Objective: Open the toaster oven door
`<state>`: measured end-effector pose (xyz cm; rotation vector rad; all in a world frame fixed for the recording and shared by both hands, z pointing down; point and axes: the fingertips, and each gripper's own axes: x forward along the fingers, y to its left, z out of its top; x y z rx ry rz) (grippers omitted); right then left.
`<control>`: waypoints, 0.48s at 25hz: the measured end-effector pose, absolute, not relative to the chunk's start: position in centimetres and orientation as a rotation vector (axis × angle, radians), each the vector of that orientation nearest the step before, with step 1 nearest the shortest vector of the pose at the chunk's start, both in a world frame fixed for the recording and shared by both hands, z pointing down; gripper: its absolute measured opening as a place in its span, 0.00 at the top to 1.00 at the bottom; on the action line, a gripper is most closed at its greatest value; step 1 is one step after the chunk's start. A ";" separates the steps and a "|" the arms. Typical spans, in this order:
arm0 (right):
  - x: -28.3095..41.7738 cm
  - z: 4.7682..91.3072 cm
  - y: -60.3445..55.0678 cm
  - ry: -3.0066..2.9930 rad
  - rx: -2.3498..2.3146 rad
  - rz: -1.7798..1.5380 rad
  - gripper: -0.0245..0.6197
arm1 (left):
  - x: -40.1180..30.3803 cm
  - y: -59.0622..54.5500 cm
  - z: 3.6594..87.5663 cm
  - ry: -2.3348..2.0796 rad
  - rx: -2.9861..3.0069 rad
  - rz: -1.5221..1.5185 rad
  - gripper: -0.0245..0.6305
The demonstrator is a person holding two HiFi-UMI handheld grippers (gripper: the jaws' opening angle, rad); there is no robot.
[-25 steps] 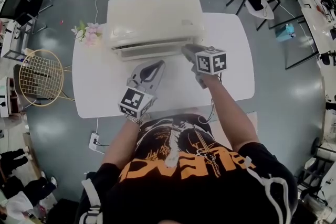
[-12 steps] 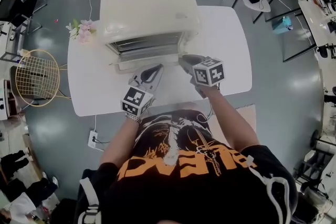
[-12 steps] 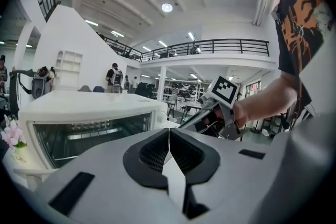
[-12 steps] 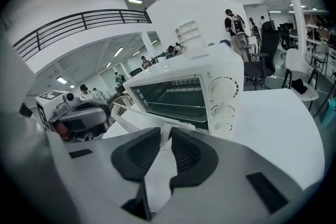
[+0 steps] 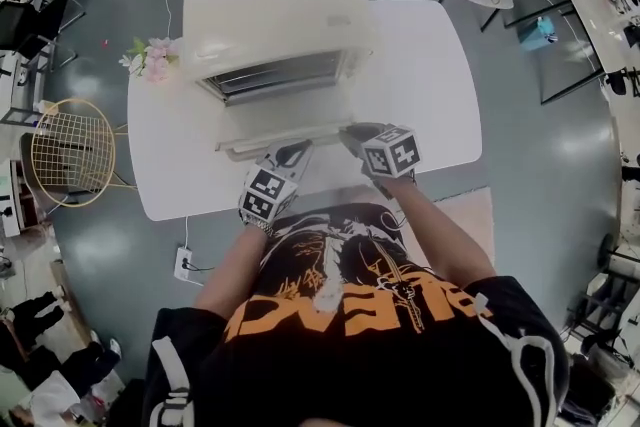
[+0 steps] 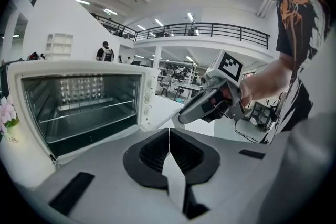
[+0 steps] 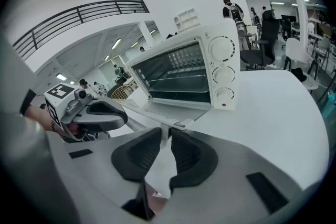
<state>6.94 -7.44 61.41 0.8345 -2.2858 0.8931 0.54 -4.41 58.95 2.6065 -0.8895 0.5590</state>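
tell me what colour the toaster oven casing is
The toaster oven casing is cream white; it shows best in the right gripper view.

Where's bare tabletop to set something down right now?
Widest bare table lies right of the toaster oven. A smaller patch lies left of the open door, by the flowers. Crowded in front: right gripper on the handle, left gripper beside.

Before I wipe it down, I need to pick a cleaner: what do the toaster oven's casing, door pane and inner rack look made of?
Toaster oven casing: likely cream-painted sheet metal, smooth with a soft sheen. Door pane: probably glass, since the white table seems to show through it. Rack: bare metal wire, thin and bright.
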 end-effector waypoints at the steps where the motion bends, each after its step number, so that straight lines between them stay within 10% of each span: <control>1: 7.0 61.9 -7.0 -2.277 0.834 0.903 0.84 | 0.7 -4.0 59.3 -0.877 2.606 0.574 0.93; 12: 7.9 68.5 -3.1 -2.176 0.826 1.041 0.85 | 0.5 -2.3 59.9 -0.817 2.617 0.619 0.93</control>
